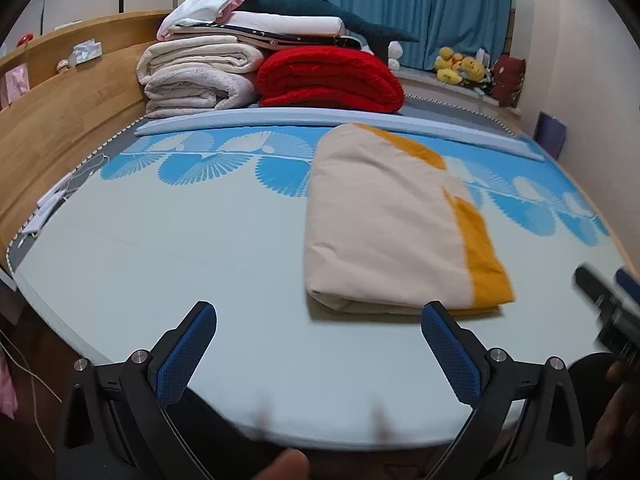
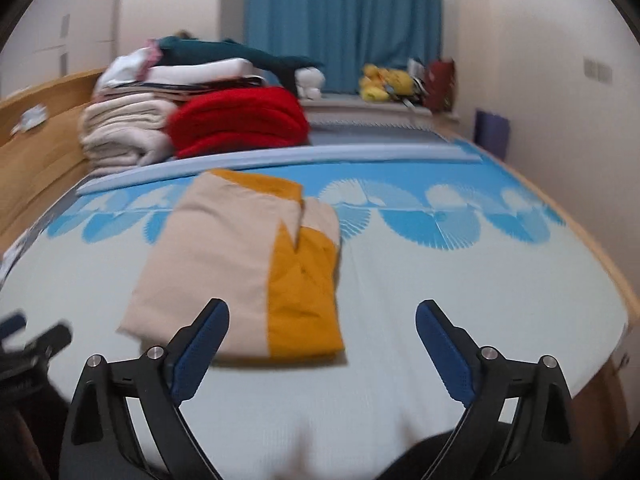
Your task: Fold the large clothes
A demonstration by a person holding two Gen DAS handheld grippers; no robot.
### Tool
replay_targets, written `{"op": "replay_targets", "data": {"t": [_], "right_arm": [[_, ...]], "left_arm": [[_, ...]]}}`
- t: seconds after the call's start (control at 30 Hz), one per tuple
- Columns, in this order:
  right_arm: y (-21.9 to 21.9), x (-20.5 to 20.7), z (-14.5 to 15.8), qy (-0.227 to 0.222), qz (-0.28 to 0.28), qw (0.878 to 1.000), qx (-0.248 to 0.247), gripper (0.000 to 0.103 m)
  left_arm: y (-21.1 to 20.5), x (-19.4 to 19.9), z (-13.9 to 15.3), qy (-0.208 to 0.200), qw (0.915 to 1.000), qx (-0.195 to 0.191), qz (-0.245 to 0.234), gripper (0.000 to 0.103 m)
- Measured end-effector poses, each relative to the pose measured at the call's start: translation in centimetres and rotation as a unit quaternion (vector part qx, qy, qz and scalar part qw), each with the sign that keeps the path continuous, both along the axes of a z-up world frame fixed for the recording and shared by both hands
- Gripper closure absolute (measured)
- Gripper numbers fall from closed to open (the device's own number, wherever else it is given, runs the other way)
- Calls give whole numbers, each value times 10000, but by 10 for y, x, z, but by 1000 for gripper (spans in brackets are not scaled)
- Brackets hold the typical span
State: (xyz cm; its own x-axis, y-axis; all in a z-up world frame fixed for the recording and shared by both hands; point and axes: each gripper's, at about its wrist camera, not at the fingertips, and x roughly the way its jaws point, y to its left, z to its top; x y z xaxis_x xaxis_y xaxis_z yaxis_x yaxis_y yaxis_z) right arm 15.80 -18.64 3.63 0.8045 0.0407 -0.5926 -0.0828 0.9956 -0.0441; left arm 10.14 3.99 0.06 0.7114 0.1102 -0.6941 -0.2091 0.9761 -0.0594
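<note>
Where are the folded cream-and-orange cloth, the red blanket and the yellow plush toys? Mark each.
folded cream-and-orange cloth (image 1: 384, 220), left wrist view, on its cream top face.
red blanket (image 1: 328, 76), left wrist view, on its folded front.
yellow plush toys (image 2: 384, 78), right wrist view, on the pile's middle.

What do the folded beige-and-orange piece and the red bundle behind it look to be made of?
Folded beige-and-orange piece: seemingly a smooth, matte woven fabric, perhaps cotton; it lies flat with clean folded edges. Red bundle: apparently thick, plush fleece or knit, given its fuzzy surface and bulky rounded folds. Blur leaves the weave unclear.
</note>
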Motion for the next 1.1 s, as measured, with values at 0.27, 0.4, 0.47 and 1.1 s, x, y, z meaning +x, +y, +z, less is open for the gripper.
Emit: {"op": "replay_targets", "data": {"t": [0.27,0.4,0.47,1.1], "right_arm": [[-3,-61,20,166,22,9995,252,8],[-2,-77,23,293,10,9991,296,8],[0,-77,21,302,89,9993,182,8],[8,-70,7,408,248,9989,43,8]], "left_arm": [[-19,-39,15,-60,9996,-161,-208,1],[-22,-47,13,-39,9991,-151,-406,1],[-19,-45,10,-16,9992,-101,-386,1],[-13,-39,0,78,9991,-245,-336,1]]}}
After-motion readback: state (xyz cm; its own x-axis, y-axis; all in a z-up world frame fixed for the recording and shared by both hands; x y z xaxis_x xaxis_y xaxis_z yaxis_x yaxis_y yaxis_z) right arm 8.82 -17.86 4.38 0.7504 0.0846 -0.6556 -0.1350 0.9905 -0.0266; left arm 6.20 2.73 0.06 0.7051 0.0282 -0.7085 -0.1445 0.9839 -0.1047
